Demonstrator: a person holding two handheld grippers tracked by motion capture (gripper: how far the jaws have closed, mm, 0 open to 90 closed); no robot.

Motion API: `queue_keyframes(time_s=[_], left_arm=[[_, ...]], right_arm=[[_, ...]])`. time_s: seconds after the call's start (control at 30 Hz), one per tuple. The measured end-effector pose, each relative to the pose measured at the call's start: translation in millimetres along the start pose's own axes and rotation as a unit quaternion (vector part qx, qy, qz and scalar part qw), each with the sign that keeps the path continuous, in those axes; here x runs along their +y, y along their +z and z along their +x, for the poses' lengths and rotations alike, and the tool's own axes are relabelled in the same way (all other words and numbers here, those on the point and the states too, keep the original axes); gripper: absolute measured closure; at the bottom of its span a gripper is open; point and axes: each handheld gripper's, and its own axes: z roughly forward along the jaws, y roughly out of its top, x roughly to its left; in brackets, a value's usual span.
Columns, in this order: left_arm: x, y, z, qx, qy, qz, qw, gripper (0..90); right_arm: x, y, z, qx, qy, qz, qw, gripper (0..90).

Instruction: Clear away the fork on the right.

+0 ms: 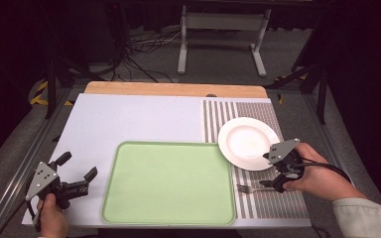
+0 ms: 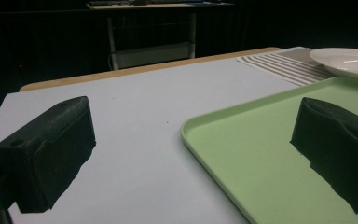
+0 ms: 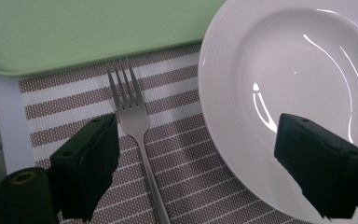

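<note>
A silver fork lies on the striped placemat, tines toward the green tray. My right gripper hovers open over it. Its left jaw stands just beside the fork's neck and its right jaw is over the white plate. In the high view the right gripper sits between the plate and the fork. My left gripper is held open at the table's near left corner, beside the tray. Nothing sits between the jaws of the left gripper.
The placemat covers the right side of the white table top. A wooden strip runs along the far edge. The tray's rim lies just ahead of the left gripper. Beyond the table are a white stand and floor cables.
</note>
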Motion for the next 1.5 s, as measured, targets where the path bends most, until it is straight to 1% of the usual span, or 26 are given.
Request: queue_keyframes(time_s=[0.1, 0.2, 0.23, 0.3, 0.37, 0.43, 0.5, 0.53, 0.6, 0.67, 0.73, 0.77, 0.8, 0.83, 0.9, 0.93, 1.0, 1.07, 1.2, 1.27, 1.3, 1.37, 1.4, 1.43, 1.47, 1.5], left_arm=[[0.0, 0.1, -0.1, 0.0, 0.0, 0.0, 1.0, 0.3], [0.2, -0.3, 0.2, 0.0, 0.0, 0.0, 1.0, 0.3], [0.2, -0.3, 0.2, 0.0, 0.0, 0.0, 1.0, 0.3], [0.0, -0.3, 0.4, 0.0, -0.001, 0.0, 1.0, 0.3], [0.0, -0.3, 0.4, -0.001, 0.0, 0.0, 1.0, 0.3], [0.1, -0.2, 0.4, -0.001, 0.0, 0.0, 1.0, 0.3], [0.1, -0.2, 0.4, -0.001, 0.0, 0.0, 1.0, 0.3], [0.2, -0.4, 0.3, -0.001, 0.0, 0.0, 1.0, 0.3], [0.3, -0.4, 0.2, 0.0, 0.0, -0.002, 1.0, 0.3], [0.2, -0.4, 0.3, 0.0, -0.001, -0.002, 1.0, 0.3], [0.1, -0.3, 0.4, 0.0, -0.001, -0.001, 1.0, 0.3], [0.1, -0.2, 0.4, 0.0, -0.001, -0.001, 1.0, 0.3], [0.1, -0.2, 0.3, 0.0, 0.0, -0.001, 1.0, 0.3], [0.2, -0.3, 0.2, -0.001, 0.0, -0.001, 1.0, 0.3], [0.3, -0.3, 0.3, -0.001, 0.0, -0.001, 1.0, 0.3], [0.1, -0.3, 0.4, -0.001, 0.0, -0.001, 1.0, 0.3], [0.0, -0.2, 0.4, -0.001, 0.0, -0.001, 1.0, 0.3], [0.1, -0.2, 0.4, -0.001, 0.0, -0.001, 1.0, 0.3], [0.2, -0.2, 0.3, -0.001, 0.0, 0.0, 1.0, 0.3], [0.3, -0.2, 0.3, -0.001, -0.001, 0.0, 1.0, 0.3], [0.3, -0.2, 0.4, -0.001, -0.001, 0.0, 1.0, 0.3], [0.2, -0.1, 0.5, -0.001, -0.002, -0.001, 1.0, 0.3], [0.1, -0.1, 0.3, -0.001, -0.004, -0.001, 1.0, 0.3], [0.1, -0.1, 0.3, -0.001, -0.004, -0.001, 1.0, 0.3], [0.2, -0.1, 0.5, -0.001, -0.002, -0.001, 1.0, 0.3], [0.2, -0.1, 0.5, -0.001, -0.002, -0.001, 1.0, 0.3]], right_arm=[[0.9, 0.9, -0.2, 0.008, 0.003, 0.02, 0.9998, 15.7], [1.0, 1.6, -0.3, 0.015, 0.005, 0.033, 0.9993, 16.1], [1.0, 1.6, -0.3, 0.015, 0.005, 0.033, 0.9993, 16.1], [1.4, 2.2, -0.5, 0.019, -0.004, 0.042, 0.9989, 16.9], [1.6, 3.3, -0.5, 0.022, -0.011, 0.041, 0.9988, 18.2], [1.6, 5.3, 0.9, 0.035, -0.008, 0.048, 0.9982, 22.0], [1.2, 7.0, 0.8, 0.039, -0.01, 0.054, 0.9977, 22.8], [0.1, 10.2, 1.2, 0.048, -0.018, 0.066, 0.9965, 27.3], [-1.1, 13.1, 2.9, 0.065, -0.017, 0.082, 0.9944, 29.8], [-2.3, 17.2, 3.8, 0.071, -0.028, 0.095, 0.9925, 32.5], [-3.5, 21.6, 5.4, 0.079, -0.03, 0.108, 0.9905, 36.4], [-3.5, 21.6, 5.4, 0.079, -0.03, 0.108, 0.9905, 36.4], [-4.7, 24.4, 6.7, 0.088, -0.026, 0.125, 0.9879, 39.9], [-4.7, 24.4, 6.7, 0.088, -0.026, 0.125, 0.9879, 39.9], [-6.4, 27.9, 6.8, 0.093, -0.03, 0.142, 0.9851, 43.5], [-7.8, 30.7, 6.8, 0.096, -0.036, 0.158, 0.9822, 46.1], [-8.1, 32.2, 6.7, 0.096, -0.041, 0.16, 0.9816, 47.1], [-8.7, 35.9, 6.4, 0.096, -0.056, 0.173, 0.9785, 51.9], [-8.1, 42.7, 7.8, 0.104, -0.076, 0.203, 0.9707, 63.7], [-7.9, 45.2, 9.0, 0.105, -0.081, 0.213, 0.968, 67.7], [-7.7, 45.9, 8.9, 0.106, -0.087, 0.216, 0.9668, 69.6], [-6.4, 47.2, 8.6, 0.106, -0.099, 0.226, 0.9632, 75.2], [-6.3, 47.7, 8.9, 0.104, -0.1, 0.226, 0.9634, 76.9], [-5.5, 48.1, 8.8, 0.102, -0.106, 0.229, 0.9621, 78.0], [-5.0, 49.1, 8.9, 0.101, -0.111, 0.23, 0.9616, 79.0], [-5.0, 49.1, 8.9, 0.101, -0.111, 0.23, 0.9616, 79.0]])
